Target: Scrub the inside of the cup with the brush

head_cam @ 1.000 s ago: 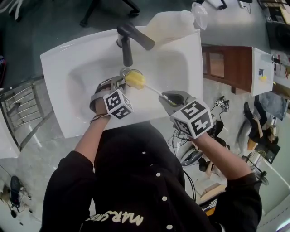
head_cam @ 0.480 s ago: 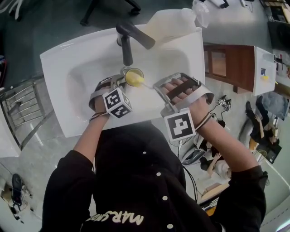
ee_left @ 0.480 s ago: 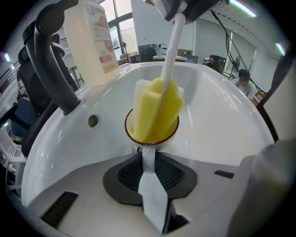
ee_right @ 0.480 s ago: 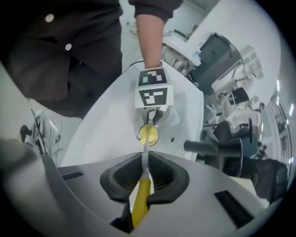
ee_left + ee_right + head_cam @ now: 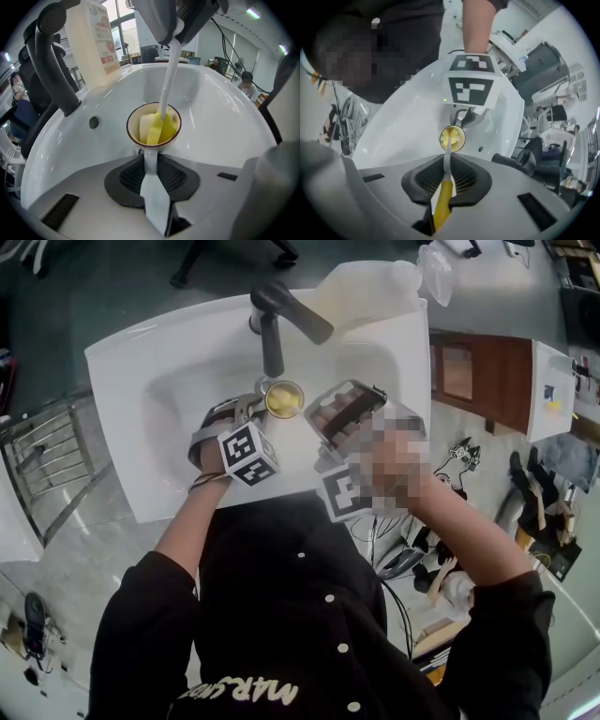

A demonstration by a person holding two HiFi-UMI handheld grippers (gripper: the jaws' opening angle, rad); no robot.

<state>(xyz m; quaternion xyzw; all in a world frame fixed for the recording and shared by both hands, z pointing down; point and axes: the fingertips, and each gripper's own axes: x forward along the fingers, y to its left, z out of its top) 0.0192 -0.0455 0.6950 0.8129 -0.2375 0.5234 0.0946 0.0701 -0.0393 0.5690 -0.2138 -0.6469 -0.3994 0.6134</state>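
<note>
the cup (image 5: 283, 399) sits just above the centre of the head view, over the bowl of the white sink (image 5: 169, 362) and just below the dark faucet (image 5: 281, 320), its mouth turned up. the left gripper (image 5: 151, 174) is closed to a narrow gap on the cup's thin white handle, the pads pressing it from both sides. the right gripper (image 5: 446, 176) is clamped on the brush (image 5: 159, 129) where the yellow grip meets the slim white stem, and points steeply down. the soft yellow head is inside the cup, filling most of it.

the cup looks hard, glossy and small, probably ceramic or enamel, so it is likely light but slick, more so if wet. it would chip if knocked on the faucet or the sink wall. holding it by the handle alone gives a narrow purchase. sideways pressure from the brush could swing the cup about that handle, so the grip needs to be firm and close to the cup's body.

the brush head looks spongy and should squash against the wall without scratching. the thin stem may bend under force, so a hold low on the grip, near the stem, seems the right place for control.
</note>
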